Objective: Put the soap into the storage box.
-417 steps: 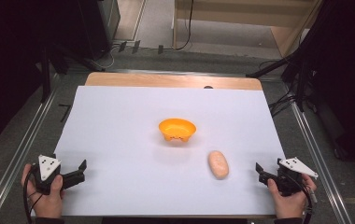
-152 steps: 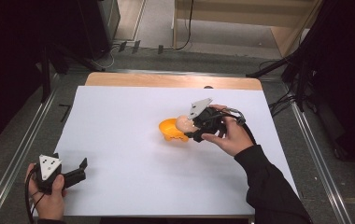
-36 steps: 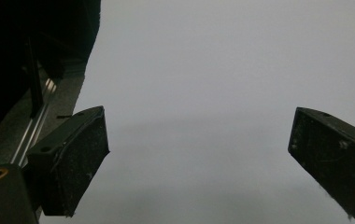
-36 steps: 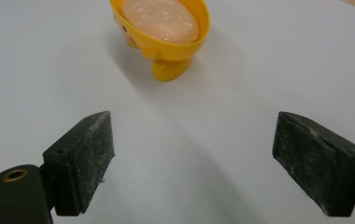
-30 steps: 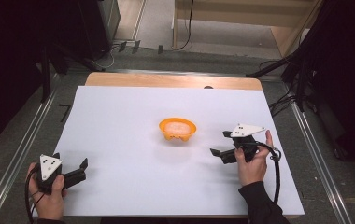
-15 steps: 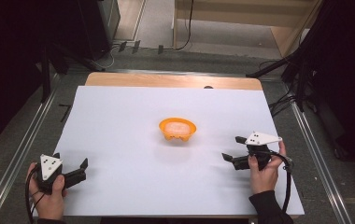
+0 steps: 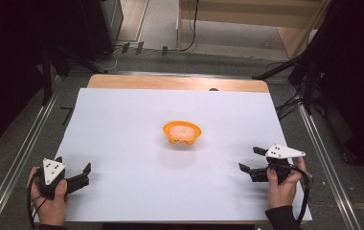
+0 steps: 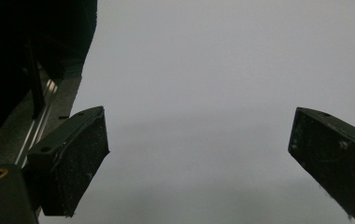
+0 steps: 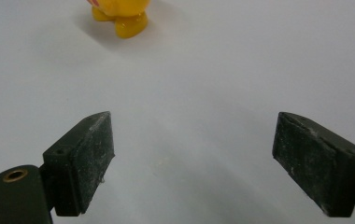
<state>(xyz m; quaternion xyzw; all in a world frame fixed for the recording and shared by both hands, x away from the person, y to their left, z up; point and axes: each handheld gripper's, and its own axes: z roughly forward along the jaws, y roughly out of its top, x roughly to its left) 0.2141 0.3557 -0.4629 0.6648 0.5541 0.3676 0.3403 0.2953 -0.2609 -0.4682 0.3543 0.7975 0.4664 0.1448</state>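
Orange bowl (image 7: 182, 132) mid-desk (image 7: 122, 124), a pale rounded piece lying inside it. Right hand-held gripper (image 7: 250, 161) near the right edge, well apart from the bowl — jaws spread, nothing between. Left hand-held gripper (image 7: 74, 171) at the near left corner — jaws wide, empty

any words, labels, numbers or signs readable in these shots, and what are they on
None can be read.
The orange bowl, the white table cover and the grey plates on the left gripper and right gripper carry no print that shows.
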